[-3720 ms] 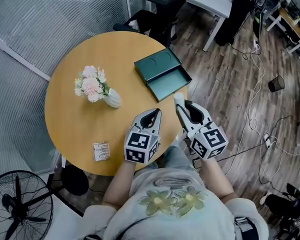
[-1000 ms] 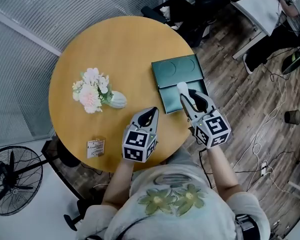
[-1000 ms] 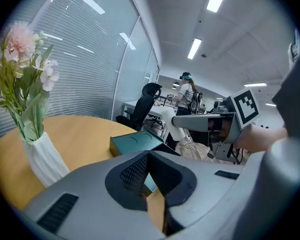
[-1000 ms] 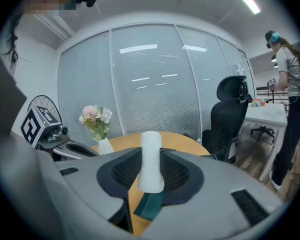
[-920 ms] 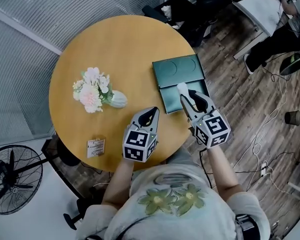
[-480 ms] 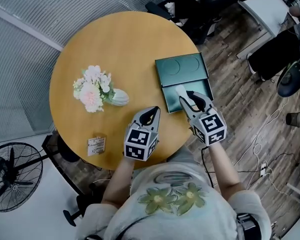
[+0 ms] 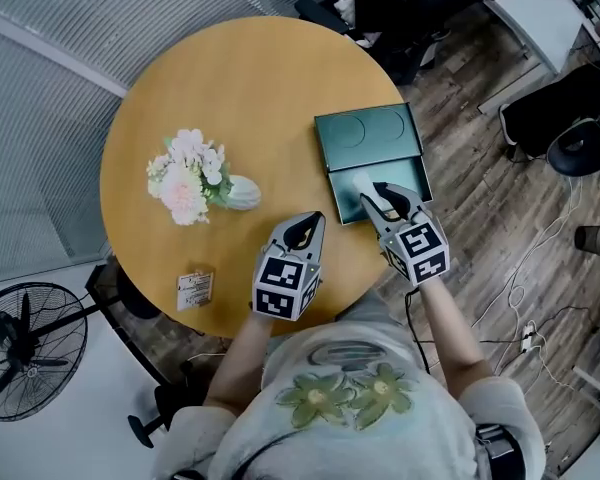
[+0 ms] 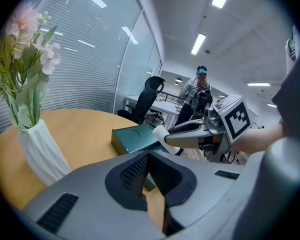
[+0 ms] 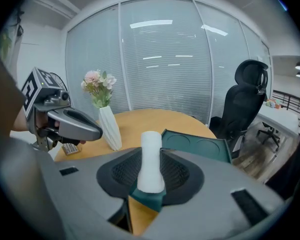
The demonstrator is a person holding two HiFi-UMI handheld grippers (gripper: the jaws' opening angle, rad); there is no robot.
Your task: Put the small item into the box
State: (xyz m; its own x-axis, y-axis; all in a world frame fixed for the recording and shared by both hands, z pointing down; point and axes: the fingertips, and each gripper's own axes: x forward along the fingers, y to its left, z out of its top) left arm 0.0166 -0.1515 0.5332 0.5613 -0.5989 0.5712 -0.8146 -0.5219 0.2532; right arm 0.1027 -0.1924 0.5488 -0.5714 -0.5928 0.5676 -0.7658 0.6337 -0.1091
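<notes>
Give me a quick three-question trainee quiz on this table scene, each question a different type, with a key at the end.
1. True or false: the white roll lies on the table beside the vase.
2. Multiple choice: which gripper grips the roll? A) left gripper B) right gripper C) neither
3. Fill in: the roll is held over the ____.

Key
1. False: it is off the table, clamped between jaws.
2. B. The left gripper is shut with nothing in it.
3. green box
</notes>
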